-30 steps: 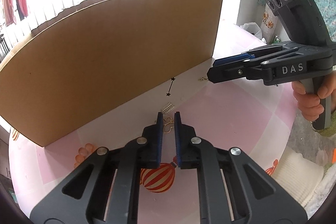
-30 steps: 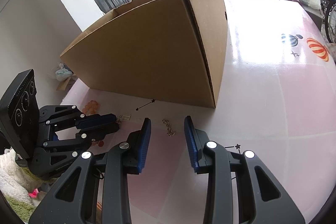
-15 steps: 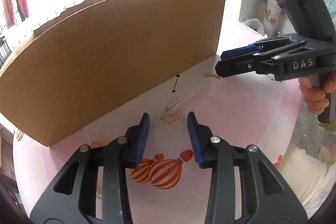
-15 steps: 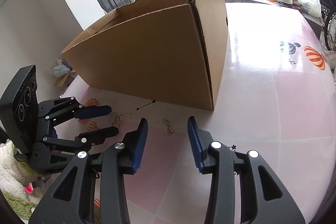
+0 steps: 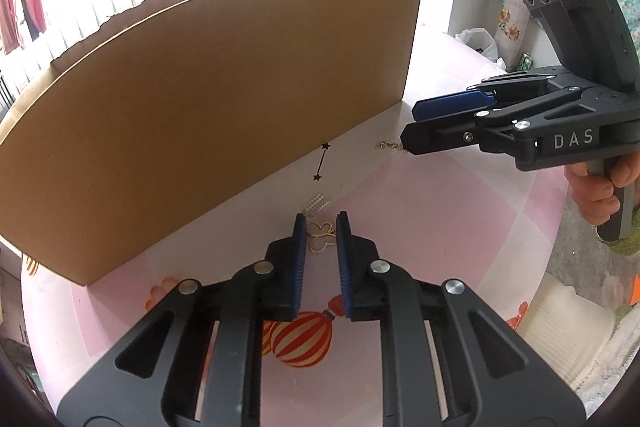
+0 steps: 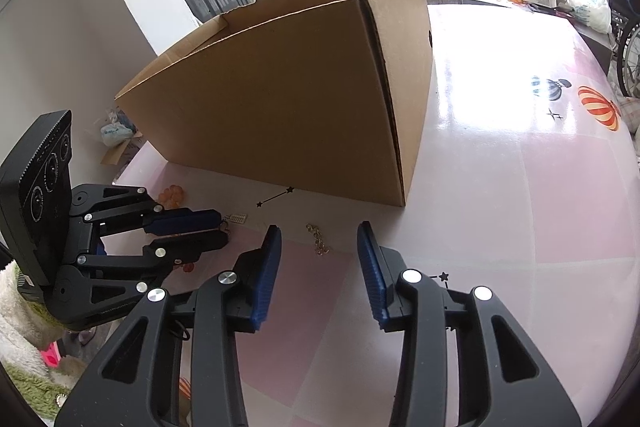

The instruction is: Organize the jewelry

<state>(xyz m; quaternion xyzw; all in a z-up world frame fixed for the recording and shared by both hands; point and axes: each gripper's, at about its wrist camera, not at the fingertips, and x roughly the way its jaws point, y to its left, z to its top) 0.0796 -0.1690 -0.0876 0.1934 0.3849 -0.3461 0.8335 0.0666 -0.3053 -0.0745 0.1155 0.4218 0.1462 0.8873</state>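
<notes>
A gold butterfly-shaped earring (image 5: pixel 320 238) lies on the pink table between the fingers of my left gripper (image 5: pixel 321 227), whose jaws stand narrowly apart around it. A small silver rectangular piece (image 5: pixel 317 204) lies just beyond it. A gold chain (image 6: pixel 318 240) lies ahead of my right gripper (image 6: pixel 319 239), which is open wide and empty; it also shows in the left wrist view (image 5: pixel 390 145). My left gripper shows in the right wrist view (image 6: pixel 218 227), my right gripper in the left wrist view (image 5: pixel 408 127).
A large open cardboard box (image 5: pixel 208 99) stands just behind the jewelry and fills the back of the table (image 6: pixel 520 187). The table's edge (image 5: pixel 560 227) curves at the right, with white fluffy fabric (image 5: pixel 576 339) below it.
My left gripper opened wide half a second ago and has now narrowed around the butterfly earring. My right gripper has opened wider over the chain.
</notes>
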